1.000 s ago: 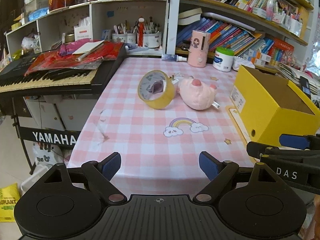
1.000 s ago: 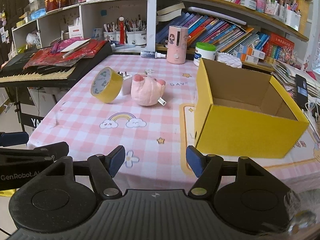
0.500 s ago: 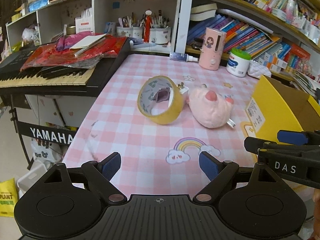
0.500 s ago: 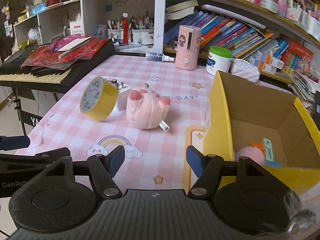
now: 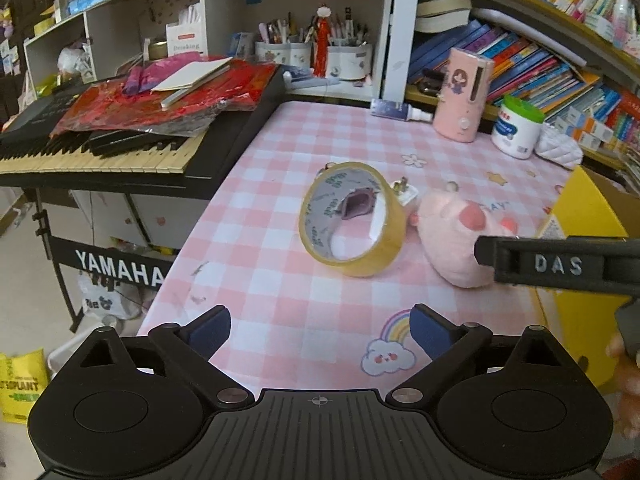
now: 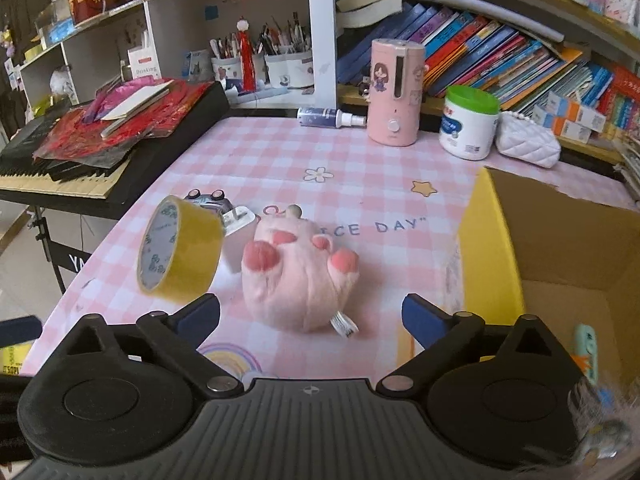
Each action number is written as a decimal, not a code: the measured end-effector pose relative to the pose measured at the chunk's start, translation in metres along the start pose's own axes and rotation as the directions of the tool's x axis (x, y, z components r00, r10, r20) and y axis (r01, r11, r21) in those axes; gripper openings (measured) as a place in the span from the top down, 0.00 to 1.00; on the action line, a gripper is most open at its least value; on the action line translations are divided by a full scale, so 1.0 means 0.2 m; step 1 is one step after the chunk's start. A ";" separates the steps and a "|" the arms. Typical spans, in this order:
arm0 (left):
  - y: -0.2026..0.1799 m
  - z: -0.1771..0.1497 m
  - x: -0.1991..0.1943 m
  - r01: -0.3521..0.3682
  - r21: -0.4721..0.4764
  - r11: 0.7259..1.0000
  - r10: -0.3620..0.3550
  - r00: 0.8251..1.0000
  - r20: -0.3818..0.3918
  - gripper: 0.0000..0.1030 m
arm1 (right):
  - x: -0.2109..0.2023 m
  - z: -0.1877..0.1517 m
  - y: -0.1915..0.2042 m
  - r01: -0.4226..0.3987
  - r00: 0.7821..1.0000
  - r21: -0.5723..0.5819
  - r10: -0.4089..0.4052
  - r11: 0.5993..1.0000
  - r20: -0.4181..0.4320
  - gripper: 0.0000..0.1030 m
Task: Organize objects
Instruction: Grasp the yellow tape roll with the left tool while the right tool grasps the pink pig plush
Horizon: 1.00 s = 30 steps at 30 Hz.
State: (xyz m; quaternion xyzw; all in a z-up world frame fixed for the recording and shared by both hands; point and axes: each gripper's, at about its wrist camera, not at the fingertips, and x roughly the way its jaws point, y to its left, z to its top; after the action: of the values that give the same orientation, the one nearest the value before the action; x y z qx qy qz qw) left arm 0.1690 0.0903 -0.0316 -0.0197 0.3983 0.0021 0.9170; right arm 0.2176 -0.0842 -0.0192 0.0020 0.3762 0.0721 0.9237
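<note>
Pink-and-white checked tablecloth (image 6: 280,152) covers the work surface, with printed rainbow, cloud, star and flower motifs. Left gripper (image 5: 319,330) stands wide, jaws having just been opening, nothing between the pads; only cloth lies under it. Right gripper (image 6: 311,319) likewise wide, jaws having just been opening, with no pad contact on anything. Just ahead of the right gripper, roughly centred between its fingers, lies a pink plush toy (image 6: 298,276), paws up, white tag toward the gripper. Ahead and left of the right gripper stands a yellow tape roll (image 6: 180,254) on its edge, tilted; in the left wrist view the same roll sits ahead of the left gripper, slightly right of centre. Behind the roll and touching or nearly touching the plush: a white plug adapter (image 6: 239,222), and a small metallic item behind that, too small to identify. Right of the right gripper, close by: a yellow cardboard box (image 6: 492,248), open-topped, with a small mint-green and orange item (image 6: 585,350) low inside, partly hidden. In the left wrist view the right gripper's black finger crosses in front of the plush. Farther ahead: a pink cylindrical device (image 6: 395,98), a green-lidded white jar (image 6: 469,124), a white quilted pouch (image 6: 527,145), a spray bottle lying flat (image 6: 330,117). Far left: a keyboard (image 5: 120,152) carrying red packets. Beyond: shelves with pen cups and books.
</note>
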 end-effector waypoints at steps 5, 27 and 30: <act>0.01 0.03 0.06 0.001 -0.012 1.000 -0.002 1.000 -0.024 0.05 | 0.16 0.06 0.00 -0.003 0.999 0.009 0.003 1.000 -0.043 0.03; -0.02 0.28 0.49 0.104 -0.032 0.994 -0.106 0.991 -0.083 0.02 | 0.27 0.20 -0.12 -0.089 0.993 0.126 0.097 0.988 -0.061 0.35; -0.03 0.30 0.53 0.122 -0.024 0.992 -0.124 0.988 -0.087 0.02 | 0.25 0.20 -0.13 -0.085 0.995 0.109 0.090 0.990 -0.046 0.35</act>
State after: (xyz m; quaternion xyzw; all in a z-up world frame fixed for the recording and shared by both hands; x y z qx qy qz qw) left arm 0.2845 0.0857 -0.0685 -0.0528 0.4365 -0.0517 0.8967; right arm 0.2838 -0.1010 -0.0263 0.0662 0.4025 0.0924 0.9083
